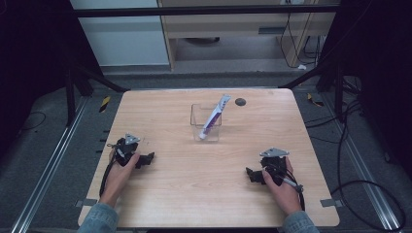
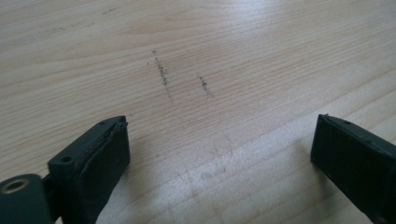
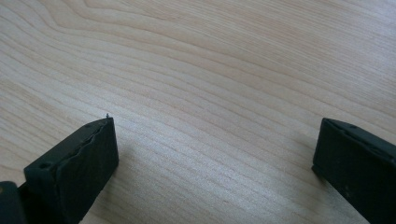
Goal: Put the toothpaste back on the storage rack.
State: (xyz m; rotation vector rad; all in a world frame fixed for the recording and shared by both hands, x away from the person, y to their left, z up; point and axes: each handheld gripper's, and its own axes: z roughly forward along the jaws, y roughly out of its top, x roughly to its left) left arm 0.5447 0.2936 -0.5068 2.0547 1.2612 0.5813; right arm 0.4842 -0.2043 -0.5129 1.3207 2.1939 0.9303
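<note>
Resting both grippers low on the desk point(image 1: 194, 184), near its front edge, well apart from each other. Left gripper point(image 1: 147, 158) sitting at the near left, right gripper point(image 1: 251, 174) at the near right, each pointing inward toward the middle of the desk.

Jaws standing wide apart on both: in the left gripper view, left gripper point(image 2: 219, 140) framing bare wood and a few dark scuff marks point(image 2: 163, 74); in the right gripper view, right gripper point(image 3: 215, 140) framing bare wood grain alone. Holding nothing in either.

Standing between and beyond the two grippers: a clear plastic container point(image 1: 205, 122), upright, about midway across the desk and toward its far half. Leaning inside it: a tube point(image 1: 215, 116), white with purple print, lower end at the container floor toward the near left corner, upper end poking out over the rim toward the far right. Long axis therefore tilting up and away to the right, not vertical.

Lying beside the container at the far right, apart from it: a small dark disc point(image 1: 240, 101).

Judging distances: tube lying forward and inward from both grippers, roughly equidistant, perhaps marginally nearer the right. Exposed top leaning rightward, so probably favouring a reach by the right gripper, closing across the tube's flat end above the rim; left gripper likely serving to steady the container.
</note>
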